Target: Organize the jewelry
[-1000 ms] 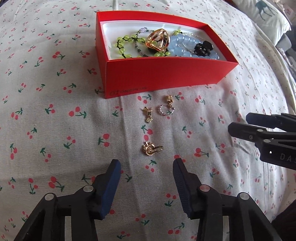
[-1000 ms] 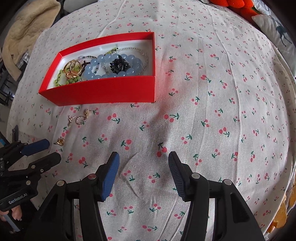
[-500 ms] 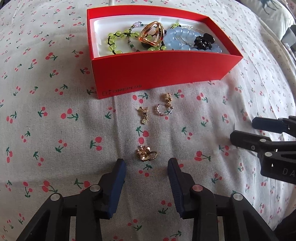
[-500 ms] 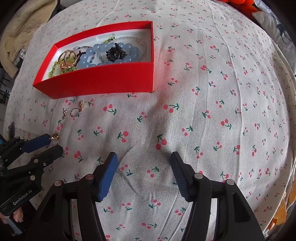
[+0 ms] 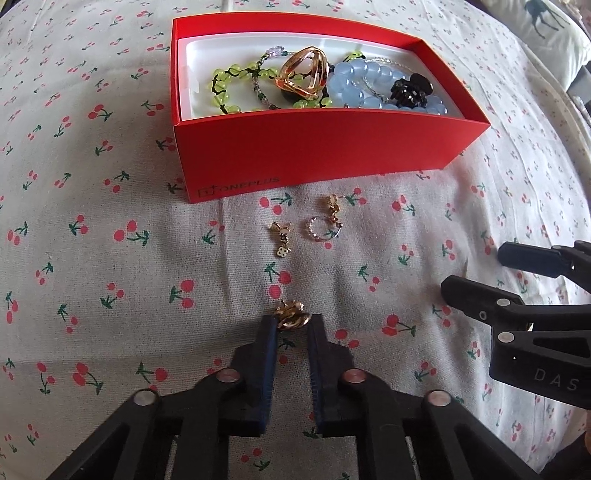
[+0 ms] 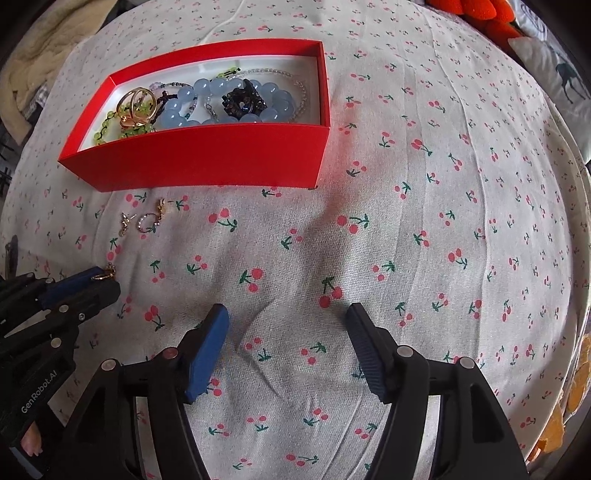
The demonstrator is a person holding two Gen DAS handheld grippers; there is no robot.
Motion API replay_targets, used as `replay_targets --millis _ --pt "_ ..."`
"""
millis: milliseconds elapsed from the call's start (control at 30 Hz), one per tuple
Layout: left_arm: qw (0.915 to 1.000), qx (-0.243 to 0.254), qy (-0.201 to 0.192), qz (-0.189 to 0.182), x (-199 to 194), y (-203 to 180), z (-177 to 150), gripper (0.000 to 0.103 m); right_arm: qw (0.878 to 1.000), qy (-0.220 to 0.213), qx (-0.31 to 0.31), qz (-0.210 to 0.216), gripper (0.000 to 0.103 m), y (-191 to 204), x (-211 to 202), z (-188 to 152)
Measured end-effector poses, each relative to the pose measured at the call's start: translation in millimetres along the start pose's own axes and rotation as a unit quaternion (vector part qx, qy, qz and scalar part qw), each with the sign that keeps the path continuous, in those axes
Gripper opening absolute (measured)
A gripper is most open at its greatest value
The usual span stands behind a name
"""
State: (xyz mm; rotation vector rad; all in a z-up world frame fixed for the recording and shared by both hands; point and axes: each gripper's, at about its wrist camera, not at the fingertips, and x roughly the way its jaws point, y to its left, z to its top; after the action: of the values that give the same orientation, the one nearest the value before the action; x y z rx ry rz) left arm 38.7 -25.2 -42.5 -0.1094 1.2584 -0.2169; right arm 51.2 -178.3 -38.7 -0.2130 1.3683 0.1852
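A red box (image 5: 317, 155) (image 6: 207, 158) on the cherry-print cloth holds green beads (image 5: 229, 85), a gold ring piece (image 5: 304, 77), blue beads (image 5: 369, 85) and a black clip (image 5: 412, 90). Two small earrings lie in front of it: a gold flower drop (image 5: 281, 238) and a beaded hoop (image 5: 325, 229), which also shows in the right wrist view (image 6: 147, 221). My left gripper (image 5: 293, 325) is shut on a gold knot earring (image 5: 291, 318) (image 6: 105, 274) at cloth level. My right gripper (image 6: 288, 328) is open and empty above the cloth, right of the left one.
A pillow with a deer print (image 5: 543, 33) lies at the far right. A beige blanket (image 6: 33, 55) lies at the far left, and an orange soft item (image 6: 476, 14) at the back right. The cloth (image 6: 443, 221) stretches to the right of the box.
My left gripper moved forward and its jaws closed around the gold knot earring. The right gripper stayed open and barely moved.
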Motion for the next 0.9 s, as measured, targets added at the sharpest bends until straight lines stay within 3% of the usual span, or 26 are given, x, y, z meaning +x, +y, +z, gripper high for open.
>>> replay_targets --millis 433,733,800,900 --pt "0.9997 -0.019 -0.015 -0.003 -21.8 25.9 -7.8 0.000 0.999 -0.012 0.024 0.031 0.069 14.9 -3.3 19.0" --pt "0.9984 -0.049 -0.028 -0.006 -37.5 52.1 -8.2 0.000 0.995 -0.032 0.037 0.082 0.069 39.4 3.0 30.6" --pt "0.9983 -0.051 -0.024 -0.012 -38.0 54.0 -10.3 0.000 0.995 -0.041 0.033 0.090 0.067 47.6 5.0 32.6" --pt "0.9981 -0.059 -0.011 -0.015 -34.5 57.5 -12.5 0.000 0.993 -0.046 0.029 0.106 0.054 61.8 9.6 37.8"
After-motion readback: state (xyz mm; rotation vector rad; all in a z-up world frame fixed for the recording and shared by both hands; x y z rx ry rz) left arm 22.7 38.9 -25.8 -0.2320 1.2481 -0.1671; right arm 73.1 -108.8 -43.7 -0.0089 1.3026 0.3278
